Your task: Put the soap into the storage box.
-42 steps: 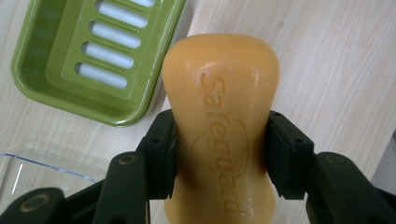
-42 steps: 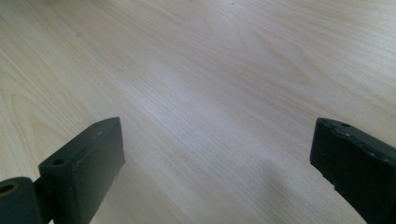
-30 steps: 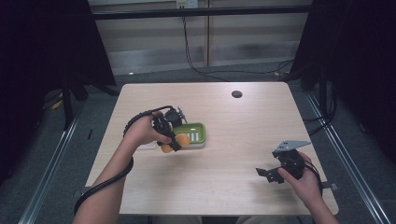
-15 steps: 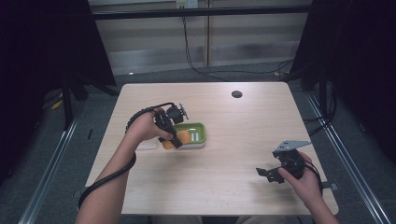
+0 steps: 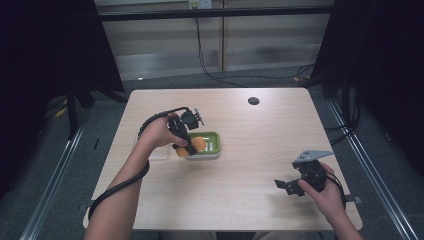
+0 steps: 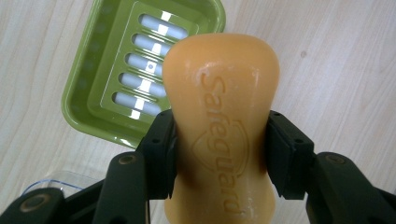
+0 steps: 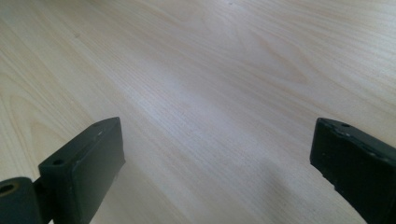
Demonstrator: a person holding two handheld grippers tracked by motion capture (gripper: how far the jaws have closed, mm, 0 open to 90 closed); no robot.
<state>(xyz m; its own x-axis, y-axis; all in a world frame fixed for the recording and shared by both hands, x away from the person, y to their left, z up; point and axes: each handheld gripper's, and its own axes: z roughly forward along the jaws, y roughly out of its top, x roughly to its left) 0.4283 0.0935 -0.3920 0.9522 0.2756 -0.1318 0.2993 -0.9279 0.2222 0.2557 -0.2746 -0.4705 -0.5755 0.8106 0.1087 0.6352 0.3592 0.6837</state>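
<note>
Dark curtains and a grey floor surround the pale wooden tabletop [image 5: 240, 165], which carries a small round black spot [image 5: 253, 101] near its far edge. Left of centre sits a green soap dish [image 5: 212, 145] with a slotted insert, and a clear plastic lid [image 5: 155, 152] lies just beside it under the person's left hand. The left claw [image 5: 189, 146] is clenched on an orange soap bar [image 6: 222, 121] embossed "Safeguard", holding it just above the dish's near rim. Well apart, near the right front corner, the right claw [image 5: 285, 186] hangs released over bare wood, its jaws spread wide with nothing between them.
</note>
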